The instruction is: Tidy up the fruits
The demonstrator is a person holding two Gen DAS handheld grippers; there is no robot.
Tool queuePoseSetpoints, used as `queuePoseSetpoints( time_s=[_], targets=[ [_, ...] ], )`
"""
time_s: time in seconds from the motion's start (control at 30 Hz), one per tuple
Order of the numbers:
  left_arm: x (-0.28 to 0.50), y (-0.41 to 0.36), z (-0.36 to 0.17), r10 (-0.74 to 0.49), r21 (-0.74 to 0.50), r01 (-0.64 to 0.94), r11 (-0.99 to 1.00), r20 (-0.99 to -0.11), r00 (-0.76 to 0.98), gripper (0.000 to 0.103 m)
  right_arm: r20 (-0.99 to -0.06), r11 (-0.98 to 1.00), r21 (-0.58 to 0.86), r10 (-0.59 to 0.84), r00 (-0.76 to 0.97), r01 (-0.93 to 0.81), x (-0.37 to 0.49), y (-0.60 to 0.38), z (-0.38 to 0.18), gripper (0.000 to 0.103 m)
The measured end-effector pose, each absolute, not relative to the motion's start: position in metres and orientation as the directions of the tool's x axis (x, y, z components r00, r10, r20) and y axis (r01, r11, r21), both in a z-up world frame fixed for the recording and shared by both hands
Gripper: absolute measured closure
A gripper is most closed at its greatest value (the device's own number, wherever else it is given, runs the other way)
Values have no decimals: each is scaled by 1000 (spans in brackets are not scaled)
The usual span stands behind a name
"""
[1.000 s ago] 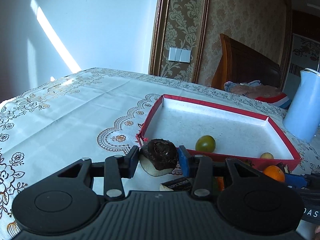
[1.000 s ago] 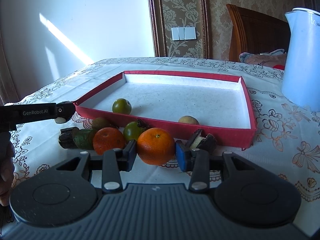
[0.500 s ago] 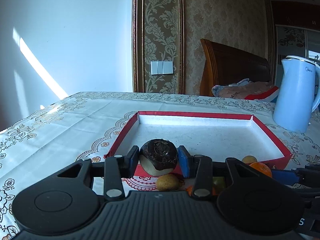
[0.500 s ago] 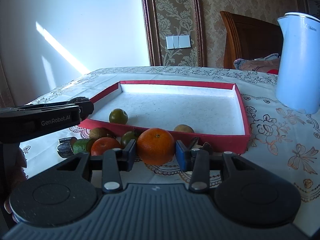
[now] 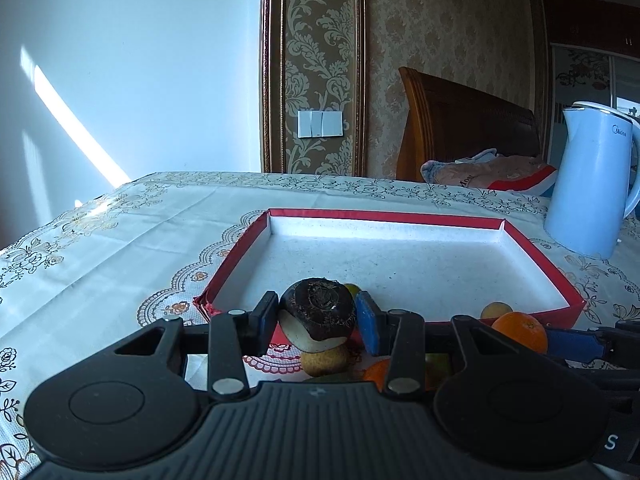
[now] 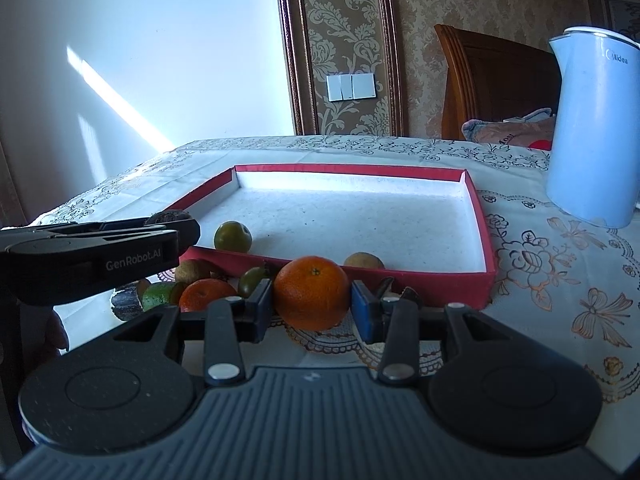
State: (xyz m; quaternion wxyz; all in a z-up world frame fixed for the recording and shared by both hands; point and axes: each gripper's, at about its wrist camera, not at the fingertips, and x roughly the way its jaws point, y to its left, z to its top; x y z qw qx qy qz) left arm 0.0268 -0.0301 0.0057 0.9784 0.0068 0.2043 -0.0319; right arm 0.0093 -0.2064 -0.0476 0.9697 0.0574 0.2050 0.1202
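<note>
My left gripper is shut on a dark brown, white-bottomed fruit piece, held above the table just short of the red tray's near left corner. My right gripper is shut on an orange, lifted in front of the tray's near wall. The left gripper shows side-on in the right wrist view. In the tray lie a green fruit and a tan fruit. Several fruits lie before the tray: a tangerine, green ones, a brown one.
A pale blue kettle stands on the patterned tablecloth right of the tray. A wooden chair with a cloth bundle is behind the table. The wall is beyond.
Both grippers have risen and tilted up with their fruit held. The left gripper has swung right to face the tray squarely and come nearer its left corner.
</note>
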Motion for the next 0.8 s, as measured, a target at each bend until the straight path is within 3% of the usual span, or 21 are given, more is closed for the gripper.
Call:
queuePoseSetpoints(
  time_s=[0.8],
  targets=[
    [45, -4, 22, -20, -24, 12, 1000, -395, 919, 62, -326, 965, 115, 261, 909, -236, 14, -198, -20, 64]
  ],
)
